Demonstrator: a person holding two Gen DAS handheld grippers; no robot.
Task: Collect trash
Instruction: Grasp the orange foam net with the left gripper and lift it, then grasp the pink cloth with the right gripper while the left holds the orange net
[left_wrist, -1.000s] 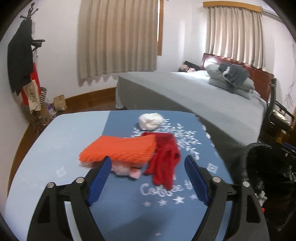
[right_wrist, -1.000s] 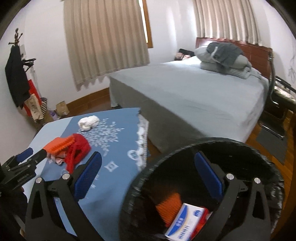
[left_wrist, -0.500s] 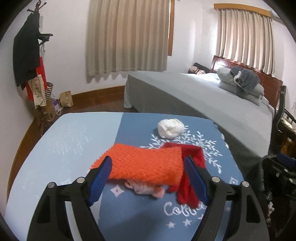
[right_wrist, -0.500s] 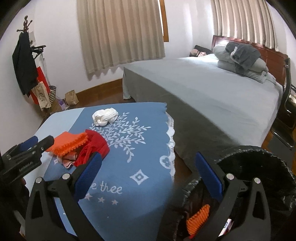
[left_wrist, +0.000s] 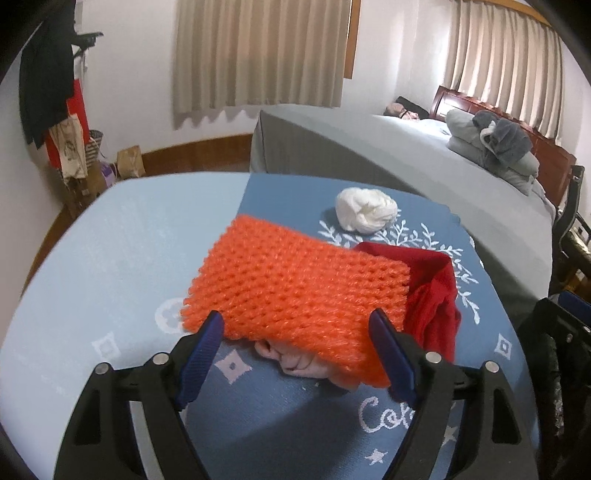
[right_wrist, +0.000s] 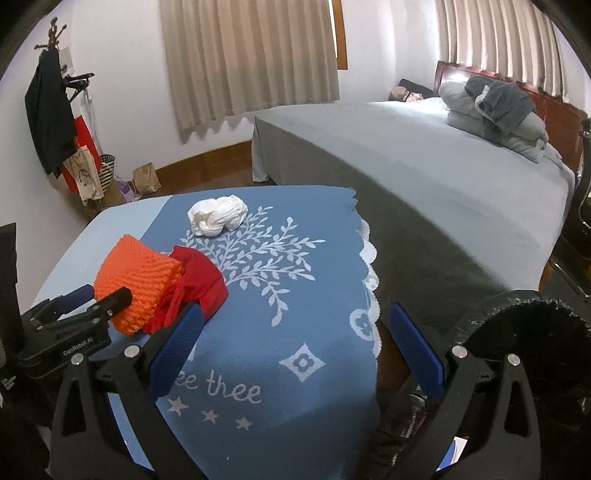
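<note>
An orange foam net (left_wrist: 291, 288) lies on the blue tablecloth (left_wrist: 280, 413), on top of a pink scrap (left_wrist: 299, 363) and beside a red cloth (left_wrist: 432, 295). A white crumpled wad (left_wrist: 365, 208) sits farther back. My left gripper (left_wrist: 295, 325) is open, its blue fingers on either side of the net's near edge without pressing it. In the right wrist view the net (right_wrist: 136, 277), red cloth (right_wrist: 199, 280) and wad (right_wrist: 218, 216) sit to the left, with the left gripper (right_wrist: 107, 293) at the net. My right gripper (right_wrist: 295, 314) hangs open over the cloth, holding nothing.
A bin lined with a black bag (right_wrist: 517, 332) stands at the table's right edge. Beyond the table is a grey bed (right_wrist: 443, 166) with pillows. A coat rack (right_wrist: 48, 110) with bags stands at the left wall. A dark chair (left_wrist: 569, 221) is at far right.
My left gripper has moved forward and down, so the orange net's near edge now lies between its fingers. My right gripper has swung left from over the bin to above the tablecloth.
</note>
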